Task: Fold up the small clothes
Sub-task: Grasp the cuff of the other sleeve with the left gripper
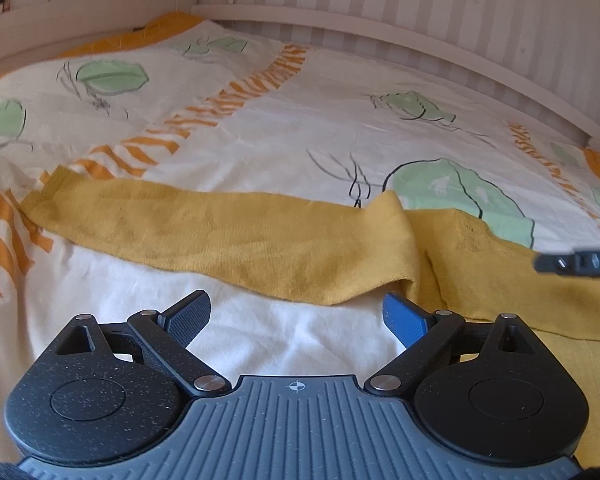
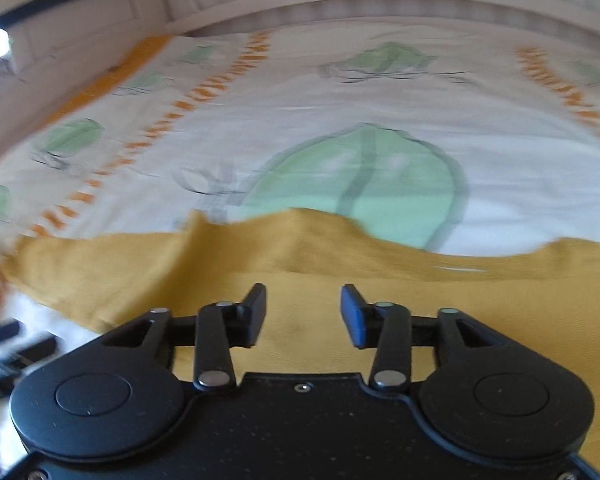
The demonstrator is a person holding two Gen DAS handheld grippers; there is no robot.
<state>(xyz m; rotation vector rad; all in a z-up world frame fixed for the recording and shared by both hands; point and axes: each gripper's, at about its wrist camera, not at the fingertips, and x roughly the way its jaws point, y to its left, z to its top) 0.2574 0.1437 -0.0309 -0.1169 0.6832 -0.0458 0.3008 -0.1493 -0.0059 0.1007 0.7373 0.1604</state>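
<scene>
left wrist view: my left gripper [image 1: 296, 320] hangs over the bed with its fingers [image 1: 190, 314] spread wide and nothing between them; only the pale bedcover [image 1: 260, 128], printed with green leaves and orange stripes, lies under the gap. just ahead is the mustard-yellow garment [image 1: 220, 236], a knitted top by the look of it. one long sleeve stretches flat toward the left, its cuff resting on the orange stripes. where the sleeve meets the body there is a raised hump of cloth, and the body runs off to the right edge. the tip of the right gripper [image 1: 576, 263] pokes in at the right, above the garment's body.

right wrist view: this one is blurred. my right gripper [image 2: 303, 312] sits directly above the garment's body [image 2: 308, 356], fingers [image 2: 256, 316] parted about halfway, and i see no cloth pinched between them. the far edge of the cloth is wavy and bunched, not smoothed. the left gripper shows as a dark smear at the lower left.

my read on progress: the garment is laid out on the bed, but i can see no finished fold. the sleeve is not tucked in and the body looks open. nearly all the folding is left, starting, i'd guess, with bringing that sleeve across.
</scene>
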